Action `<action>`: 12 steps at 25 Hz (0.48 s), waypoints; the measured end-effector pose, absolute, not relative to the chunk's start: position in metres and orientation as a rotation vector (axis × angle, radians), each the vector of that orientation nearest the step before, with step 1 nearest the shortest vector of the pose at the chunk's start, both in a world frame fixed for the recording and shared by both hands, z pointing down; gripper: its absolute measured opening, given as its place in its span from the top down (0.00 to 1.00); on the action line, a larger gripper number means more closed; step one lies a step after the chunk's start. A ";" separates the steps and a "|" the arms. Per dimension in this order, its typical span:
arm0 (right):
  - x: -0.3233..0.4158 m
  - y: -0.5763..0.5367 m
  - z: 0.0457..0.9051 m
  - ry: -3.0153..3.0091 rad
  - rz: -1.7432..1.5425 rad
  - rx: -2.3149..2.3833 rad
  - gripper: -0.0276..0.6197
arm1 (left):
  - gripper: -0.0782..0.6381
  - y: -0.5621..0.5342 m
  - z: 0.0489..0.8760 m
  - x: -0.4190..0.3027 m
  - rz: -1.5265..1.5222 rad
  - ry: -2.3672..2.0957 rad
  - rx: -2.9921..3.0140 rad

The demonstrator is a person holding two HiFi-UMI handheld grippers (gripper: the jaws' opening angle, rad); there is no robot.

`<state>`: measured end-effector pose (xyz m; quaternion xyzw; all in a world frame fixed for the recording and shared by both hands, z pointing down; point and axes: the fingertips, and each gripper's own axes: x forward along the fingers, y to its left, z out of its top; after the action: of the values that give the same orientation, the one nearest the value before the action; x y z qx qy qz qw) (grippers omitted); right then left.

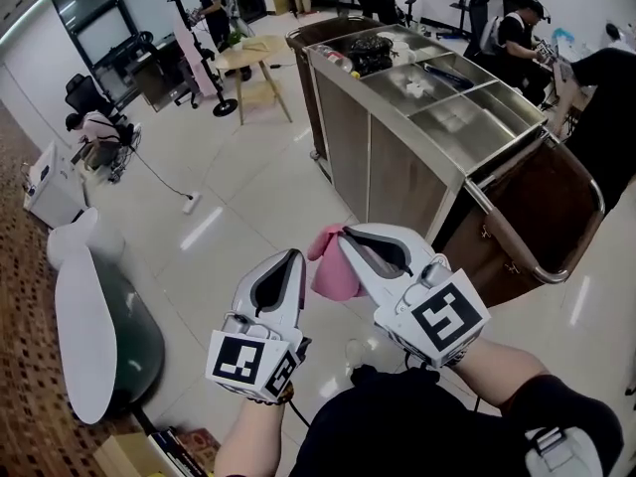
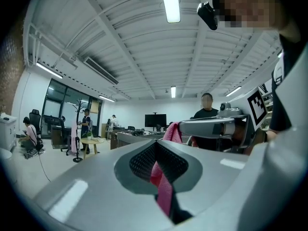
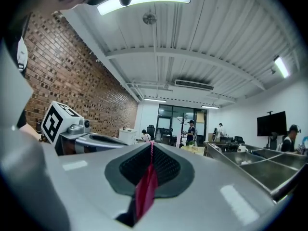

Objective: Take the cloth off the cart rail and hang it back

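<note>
Both tongs (image 1: pixel 295 255) (image 1: pixel 345 232) on pink cloth (image 1: pixel 334 272)

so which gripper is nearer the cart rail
Right. The right gripper is to the side of the cart rail, not touching it; the left gripper is farther off, beyond the right one.

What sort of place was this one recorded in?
Probably an open-plan office or lab space: a seated person, a screen on a stand, a coat stand, with a steel service cart standing in it.
</note>
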<state>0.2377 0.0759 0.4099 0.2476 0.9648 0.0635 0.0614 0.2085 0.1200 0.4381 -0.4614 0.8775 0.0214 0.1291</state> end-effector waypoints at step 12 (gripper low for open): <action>0.092 0.069 0.420 2.945 0.118 0.765 0.94 | 0.89 0.110 0.446 0.063 0.039 2.567 -1.326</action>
<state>0.0920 0.0695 0.4195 0.2510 0.9660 0.0387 0.0483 0.0632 0.1103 0.4459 -0.4553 0.8814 0.0132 0.1254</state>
